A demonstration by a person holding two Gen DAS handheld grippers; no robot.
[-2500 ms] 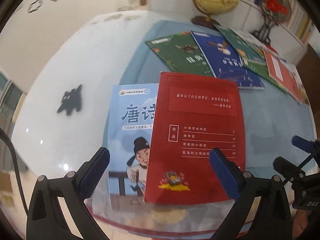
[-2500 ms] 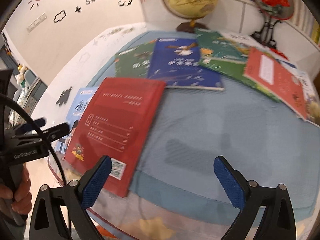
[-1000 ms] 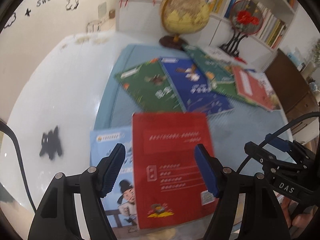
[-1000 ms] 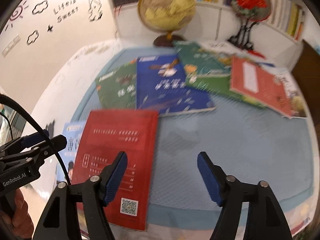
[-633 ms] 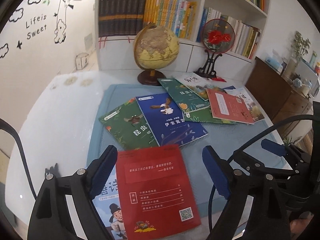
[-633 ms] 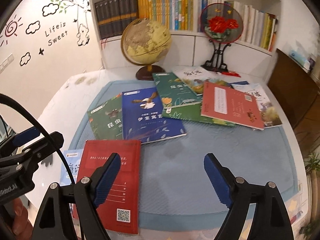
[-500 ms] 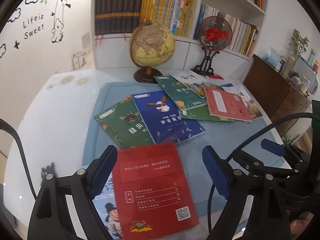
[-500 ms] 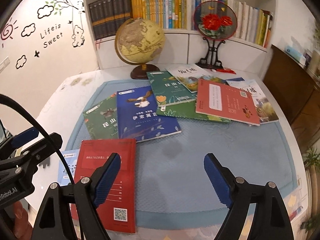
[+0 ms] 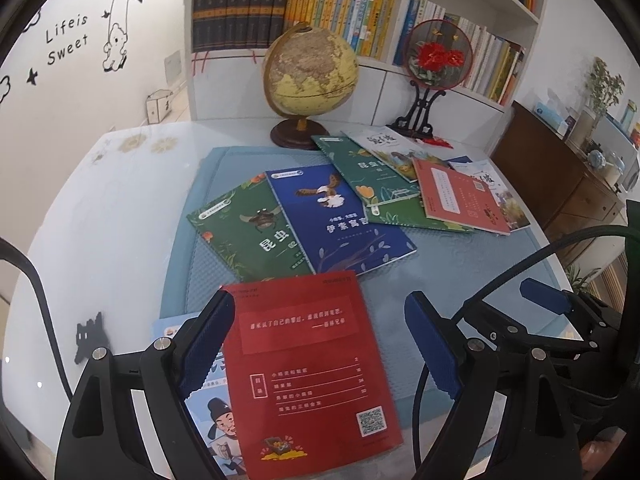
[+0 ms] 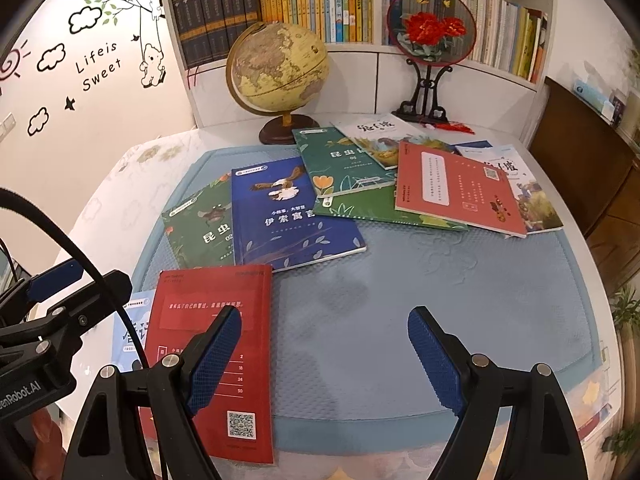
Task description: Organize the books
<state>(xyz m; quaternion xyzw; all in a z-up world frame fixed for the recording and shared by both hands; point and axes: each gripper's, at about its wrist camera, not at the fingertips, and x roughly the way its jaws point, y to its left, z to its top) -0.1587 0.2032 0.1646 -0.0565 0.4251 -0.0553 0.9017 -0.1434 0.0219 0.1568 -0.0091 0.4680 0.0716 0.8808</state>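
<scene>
A red book [image 9: 308,360] lies face down near the table's front edge, on top of a light blue book [image 9: 212,420]. It also shows in the right wrist view [image 10: 216,344]. Behind it lie a dark green insect book [image 9: 248,236] and a blue bird book [image 9: 336,220]. Further right are a green book [image 9: 368,172], a white book [image 9: 384,144] and an orange-red book [image 9: 456,196]. My left gripper [image 9: 320,344] is open and empty above the red book. My right gripper [image 10: 324,356] is open and empty above the blue mat [image 10: 440,280].
A globe [image 9: 310,76] and a round fan on a black stand [image 9: 436,60] stand at the table's back edge. A bookshelf [image 10: 320,4] fills the wall behind. A brown cabinet [image 9: 560,184] stands to the right.
Both grippers have drawn back and up from the books, so the whole table and shelf show. The red book stays on the light blue one. Both stay open.
</scene>
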